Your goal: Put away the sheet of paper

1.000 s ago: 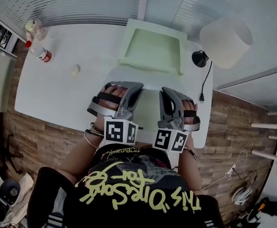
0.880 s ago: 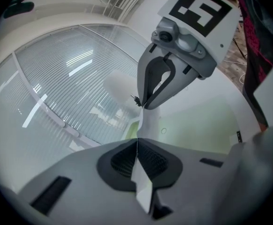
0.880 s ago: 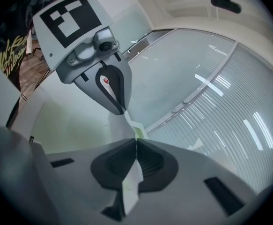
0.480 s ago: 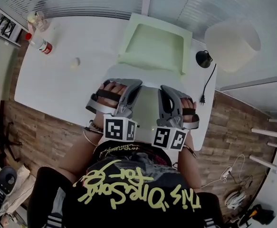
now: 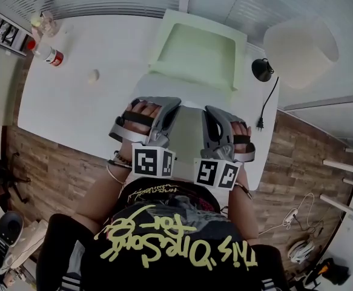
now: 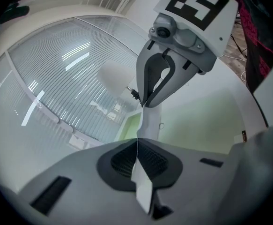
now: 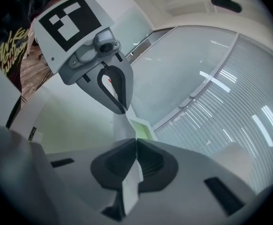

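- The left tongs (image 6: pixel 138 142) are pressed together on the sheet of paper (image 6: pixel 143 187) — its thin white edge runs straight through the seam between the two dark pads.
- The right tongs (image 7: pixel 136 142) are pinched on the same sheet; in the right gripper view a white sliver sticks out toward the camera from between the closed pads.
- In the left gripper view the sheet shows edge-on, rising from the left tongs to the tip of the right tongs in the upper middle of the frame.
- In the head view the sheet hangs between the two tongs at the centre of the frame, over the near part of the white counter (image 5: pixel 85 114).
- The left hand (image 5: pixel 141 117) and the right hand (image 5: pixel 240 139) each grip a handle, a black strap across each.
- A pale green tray (image 5: pixel 200 53) sits on the counter just above the tongs in the frame, top centre.
- At upper right is a white lampshade (image 5: pixel 300 44), and beside it a black round piece (image 5: pixel 262 70) whose cord trails down to a plug.
- At upper left stands a bottle with a red cap (image 5: pixel 50 56); a small pale round thing (image 5: pixel 93 76) lies well apart from the tray, to its left.
- Wooden floor (image 5: pixel 55 168) shows around the counter.
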Motion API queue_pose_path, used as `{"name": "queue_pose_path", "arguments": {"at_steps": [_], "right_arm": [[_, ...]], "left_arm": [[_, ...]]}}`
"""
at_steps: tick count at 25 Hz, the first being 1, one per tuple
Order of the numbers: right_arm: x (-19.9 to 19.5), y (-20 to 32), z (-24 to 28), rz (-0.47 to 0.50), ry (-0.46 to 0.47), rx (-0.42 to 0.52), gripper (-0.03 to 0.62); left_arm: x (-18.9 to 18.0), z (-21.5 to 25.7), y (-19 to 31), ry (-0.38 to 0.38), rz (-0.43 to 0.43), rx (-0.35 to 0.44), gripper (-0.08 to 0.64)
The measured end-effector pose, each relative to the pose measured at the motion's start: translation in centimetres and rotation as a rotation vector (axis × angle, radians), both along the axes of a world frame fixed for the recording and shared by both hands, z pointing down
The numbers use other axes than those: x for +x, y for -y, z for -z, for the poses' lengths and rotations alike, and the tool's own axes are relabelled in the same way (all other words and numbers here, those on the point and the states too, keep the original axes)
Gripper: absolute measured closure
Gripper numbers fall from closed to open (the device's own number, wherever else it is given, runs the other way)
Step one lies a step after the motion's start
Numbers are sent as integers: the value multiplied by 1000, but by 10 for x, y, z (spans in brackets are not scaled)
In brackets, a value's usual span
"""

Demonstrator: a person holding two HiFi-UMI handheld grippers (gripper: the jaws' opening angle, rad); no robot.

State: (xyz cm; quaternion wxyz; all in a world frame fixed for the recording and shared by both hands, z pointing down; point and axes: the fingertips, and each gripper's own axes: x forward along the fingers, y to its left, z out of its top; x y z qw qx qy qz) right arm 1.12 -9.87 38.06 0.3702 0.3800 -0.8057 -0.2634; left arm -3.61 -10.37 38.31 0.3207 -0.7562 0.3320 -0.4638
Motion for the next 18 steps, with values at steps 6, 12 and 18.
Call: {"name": "queue_pose_path", "arguments": {"at_steps": [6, 12, 18], "right_arm": [[1, -2, -9, 1, -5, -28, 584], [2, -5, -20, 6, -11, -55, 584], [2, -9, -31, 8, -20, -84, 584]], "left_arm": [[1, -9, -2, -11, 5, -33, 552], [0, -21, -3, -18, 9, -64, 552], [0, -31, -4, -20, 11, -89, 553]]}}
